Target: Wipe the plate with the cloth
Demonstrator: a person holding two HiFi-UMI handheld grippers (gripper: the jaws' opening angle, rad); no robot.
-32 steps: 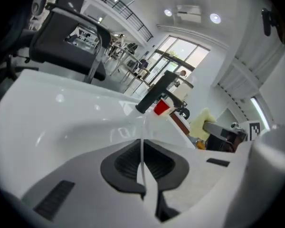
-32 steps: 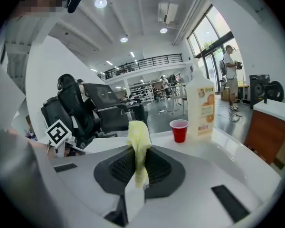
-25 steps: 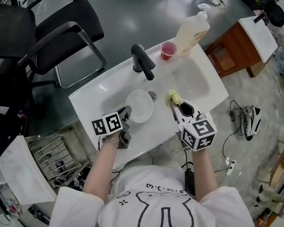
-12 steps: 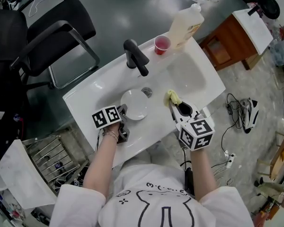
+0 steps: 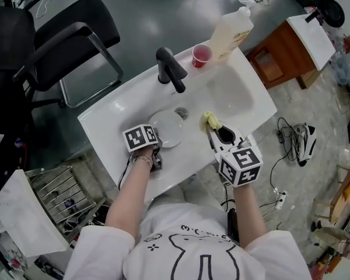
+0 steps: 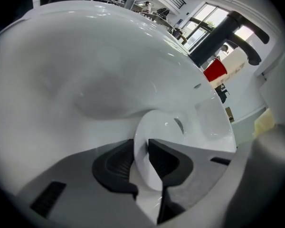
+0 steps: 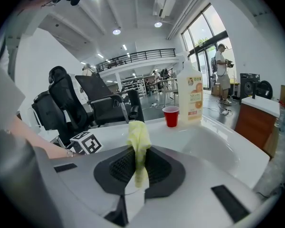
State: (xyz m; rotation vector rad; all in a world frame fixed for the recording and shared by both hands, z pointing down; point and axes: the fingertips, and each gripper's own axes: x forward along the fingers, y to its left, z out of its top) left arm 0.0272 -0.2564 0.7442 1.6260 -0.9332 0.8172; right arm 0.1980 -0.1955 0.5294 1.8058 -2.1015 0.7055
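Observation:
A small white plate (image 5: 166, 128) lies in the white sink (image 5: 111, 127) next to the drain. My left gripper (image 5: 156, 149) points steeply down at the plate's near-left rim. In the left gripper view the plate (image 6: 167, 126) has its rim between the jaws of that gripper (image 6: 141, 158), which are opening. Right of the plate, my right gripper (image 5: 211, 128) hovers over the sink's front edge, shut on a yellow cloth (image 5: 212, 120). Seen from the right gripper view, the cloth (image 7: 138, 141) sticks up from between the pads of that gripper (image 7: 137, 167).
A black faucet (image 5: 170, 69) stands behind the plate. A red cup (image 5: 200, 55) and a soap bottle (image 5: 230, 31) sit at the sink's back right. Black chairs (image 5: 64, 45) stand far left, a wooden cabinet (image 5: 286, 57) right, a wire rack (image 5: 64, 191) near left.
My left gripper has sunk towards the sink with the plate's rim and tipped more steeply down, and its jaws have parted slightly. The right gripper and cloth have stayed put.

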